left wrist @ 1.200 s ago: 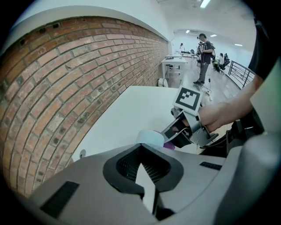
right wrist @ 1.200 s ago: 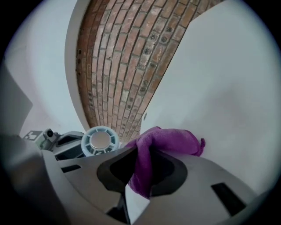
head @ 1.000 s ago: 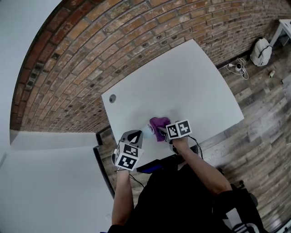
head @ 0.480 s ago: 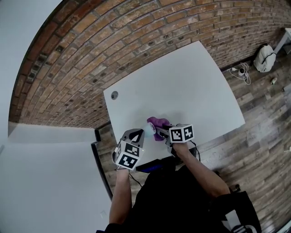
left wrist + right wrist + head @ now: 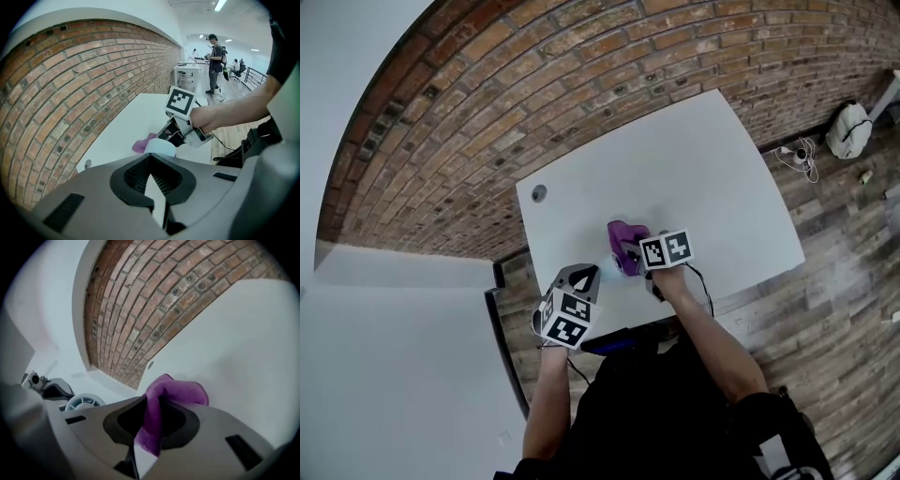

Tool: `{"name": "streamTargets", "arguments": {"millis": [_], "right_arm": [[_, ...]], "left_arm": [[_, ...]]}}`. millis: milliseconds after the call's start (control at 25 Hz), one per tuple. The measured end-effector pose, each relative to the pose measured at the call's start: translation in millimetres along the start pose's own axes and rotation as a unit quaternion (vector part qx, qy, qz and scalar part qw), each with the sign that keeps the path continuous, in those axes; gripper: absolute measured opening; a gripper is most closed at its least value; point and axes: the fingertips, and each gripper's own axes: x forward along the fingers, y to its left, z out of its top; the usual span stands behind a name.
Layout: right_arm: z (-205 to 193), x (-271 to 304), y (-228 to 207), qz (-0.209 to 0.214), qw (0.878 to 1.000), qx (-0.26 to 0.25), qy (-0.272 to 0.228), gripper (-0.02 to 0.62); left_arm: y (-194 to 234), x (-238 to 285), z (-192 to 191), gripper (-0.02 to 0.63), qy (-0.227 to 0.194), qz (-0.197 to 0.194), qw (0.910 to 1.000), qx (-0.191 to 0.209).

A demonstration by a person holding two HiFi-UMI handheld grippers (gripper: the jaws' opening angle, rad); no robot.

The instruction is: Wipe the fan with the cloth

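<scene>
Purple cloth pinched beside the fan, on the white tabletop [image 5: 694, 169]

Head view: right claw [image 5: 630, 255] holds the cloth [image 5: 622, 234] – left claw [image 5: 586, 275] near. Left gripper view: jaws clenched together, pale fan [image 5: 159, 146] just past them. Right gripper view: jaws grasping the cloth, fan low left.

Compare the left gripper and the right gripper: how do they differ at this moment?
The right gripper's fingers are clamped on the purple cloth; the left gripper's fingers are together with no cloth in them. The right gripper reaches out over the white table with the cloth by the fan; the left gripper sits back at the table's near edge, the fan just ahead of it. Both are shut and close to the fan.
</scene>
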Motion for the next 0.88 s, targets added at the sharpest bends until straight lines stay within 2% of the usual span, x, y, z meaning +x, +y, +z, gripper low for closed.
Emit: {"name": "streamTargets", "arguments": {"millis": [80,200,240,400,480,560,640,720,880], "right_arm": [[-12.1,9.4,5.2,0.031,0.999,0.041,0.010,0.064],[-33.8,2.4,0.0,0.025,0.997,0.078,0.004,0.064],[-44.2,-2.7,-1.2,0.017,0.997,0.073,0.012,0.064],[-95.1,-20.1,-0.1,-0.002,0.995,0.014,0.099,0.064],[-75.8,-27.4,-6.9,-0.022,0.997,0.001,0.072,0.065],[-31.2,-27.9,-11.4,-0.043,0.999,-0.021,0.020,0.064],[6.2,-15.4,-6.3,-0.044,0.998,-0.052,-0.002,0.064],[17.8,7.9,0.3,-0.032,0.996,-0.078,0.024,0.064],[-15.5,37.8,-9.0,-0.043,0.988,-0.101,0.105,0.064]], "left_arm": [[-1.0,0.1,-0.2,0.002,0.001,0.001,1.0000,0.000],[-1.2,0.4,1.7,0.002,0.001,0.002,1.0000,0.004],[-0.3,0.3,2.3,0.002,0.000,0.002,1.0000,0.005],[0.5,0.0,2.3,0.002,-0.003,0.001,1.0000,0.002],[0.6,0.0,1.6,0.002,-0.004,0.001,1.0000,0.001],[1.1,0.2,1.1,0.002,-0.005,0.004,1.0000,0.002],[1.3,0.3,0.8,0.002,-0.006,0.006,1.0000,0.002],[0.7,0.1,0.9,0.002,-0.006,0.007,1.0000,0.000],[-2.4,0.4,2.1,0.002,-0.004,0.006,1.0000,0.001]]}}
